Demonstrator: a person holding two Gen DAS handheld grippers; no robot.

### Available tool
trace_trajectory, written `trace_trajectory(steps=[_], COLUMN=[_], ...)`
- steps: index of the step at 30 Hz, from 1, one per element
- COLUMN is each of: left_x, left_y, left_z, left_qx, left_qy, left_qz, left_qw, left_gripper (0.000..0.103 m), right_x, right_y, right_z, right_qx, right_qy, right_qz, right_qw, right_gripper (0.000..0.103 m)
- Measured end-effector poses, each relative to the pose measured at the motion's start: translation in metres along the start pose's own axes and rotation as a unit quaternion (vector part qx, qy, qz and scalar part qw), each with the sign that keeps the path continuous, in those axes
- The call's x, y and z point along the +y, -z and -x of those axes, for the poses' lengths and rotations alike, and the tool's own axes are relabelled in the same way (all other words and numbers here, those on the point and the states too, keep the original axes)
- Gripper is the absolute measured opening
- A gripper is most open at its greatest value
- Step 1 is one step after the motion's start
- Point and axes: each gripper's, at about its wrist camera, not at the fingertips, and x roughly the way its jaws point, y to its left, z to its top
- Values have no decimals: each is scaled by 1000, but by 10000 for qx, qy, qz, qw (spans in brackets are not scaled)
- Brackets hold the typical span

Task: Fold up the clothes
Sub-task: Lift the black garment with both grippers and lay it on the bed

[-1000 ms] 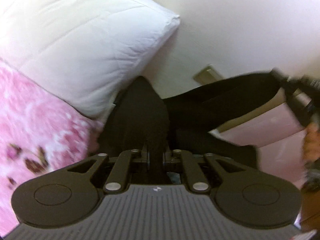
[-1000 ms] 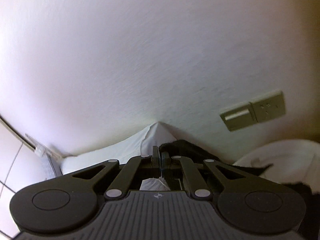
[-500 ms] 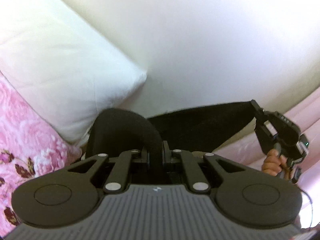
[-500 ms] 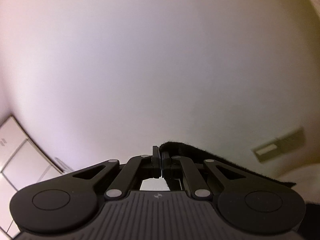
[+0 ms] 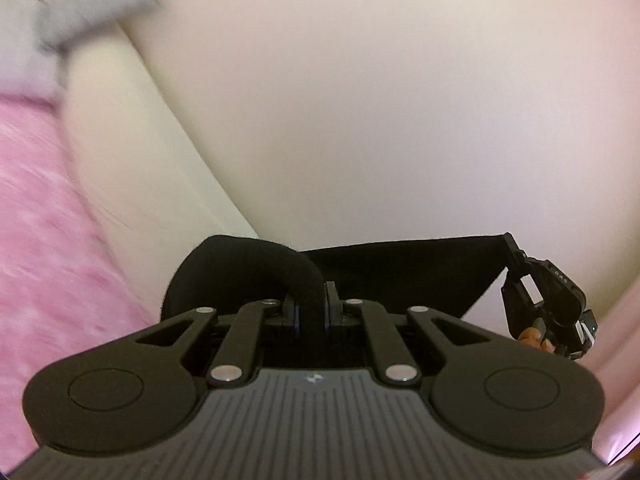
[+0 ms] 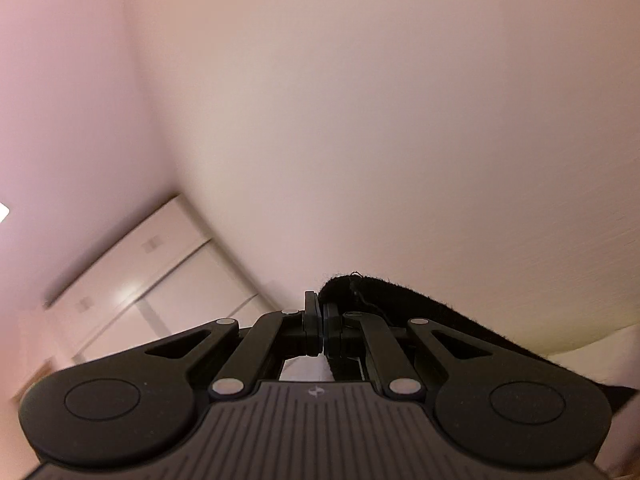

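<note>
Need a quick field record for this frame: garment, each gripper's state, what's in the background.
garment: black garment, stretched in the air between both grippers
left gripper: left gripper shut on a bunched fold of the fabric
right gripper: right gripper shut on an edge of the fabric; also seen in the left view, at the garment's far corner
hand: fingertips of the person's hand visible behind the right gripper
background: plain wall; pink bedding at left, blurred; white cabinet
</note>
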Motion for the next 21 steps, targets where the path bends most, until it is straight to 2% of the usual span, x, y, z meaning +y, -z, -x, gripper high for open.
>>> trace_trajectory(steps=[3,5,10,13,15,16,18,19,20,21], left_x=[17,27,44,57,75,86,112,123,133,142], left_y=[-13,-20,-31,-39,-45,-46,-43,-40,-34,-24], left_z=[77,134,269,334,368,381,402,414,426,437], left_qx=[-618,-1023,-1857,-2083,-2050,-1975,-1734,-1600,-1484,-1399], left_qy=[-419,-774,-1731,-2382,-2866,-3179,-3959,-4289,-4534,-4652], left_qz=[97,142,88,21,12,39,175,243,355,538], left_qw=[9972,9916,9672,9486,9358,9273,9016,8887,8781,8724], left_gripper=[7,7,7,8,11,13,27,27,27,27], right_x=[39,70,160,215,262,282,302,312,322,331], right_y=[29,56,144,211,263,290,347,376,404,428], right_z=[-50,-84,-154,-187,-203,-209,-220,-225,-231,-231], right_qx=[406,731,1585,2238,2875,3208,3824,4123,4415,4639], right_qy=[-524,-860,-1572,-1849,-1972,-1924,-1549,-1358,-1164,-1022], right_qz=[-57,-135,-311,-448,-406,-309,25,193,360,551], right_qw=[9978,9935,9743,9559,9364,9269,9109,9007,8889,8782], right_gripper=[4,4,4,4,5,15,36,51,50,50])
